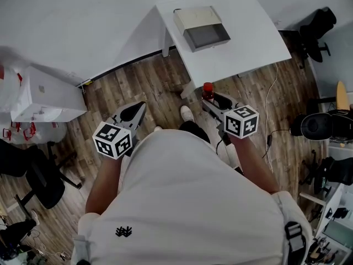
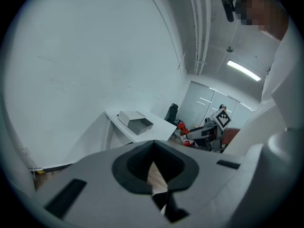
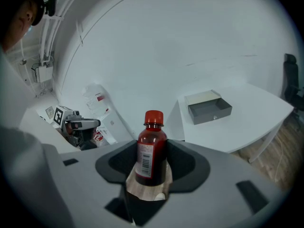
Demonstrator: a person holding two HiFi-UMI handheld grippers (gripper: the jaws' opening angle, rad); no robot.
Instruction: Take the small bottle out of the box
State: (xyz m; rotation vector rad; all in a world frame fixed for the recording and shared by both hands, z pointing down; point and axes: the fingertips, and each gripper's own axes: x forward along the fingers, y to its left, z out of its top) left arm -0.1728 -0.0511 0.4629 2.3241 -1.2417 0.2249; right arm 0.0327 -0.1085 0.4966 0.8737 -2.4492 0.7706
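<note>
A small red bottle [image 1: 207,91] with a red cap and a white label stands upright between the jaws of my right gripper [image 1: 213,100], which is shut on it. In the right gripper view the small bottle [image 3: 151,151] fills the middle, with the right gripper [image 3: 152,167] pressing on its sides. The grey open box [image 1: 201,27] lies on the white table [image 1: 248,48], well ahead of both grippers. My left gripper [image 1: 134,114] hangs over the wood floor, jaws together and empty. In the left gripper view, the left gripper [image 2: 153,148] points toward the box [image 2: 135,121].
A white cabinet [image 1: 41,95] stands at the left with a black office chair [image 1: 36,175] below it. More black chairs [image 1: 317,29] and gear sit at the right. A cable [image 1: 270,109] runs down the wood floor beside the table.
</note>
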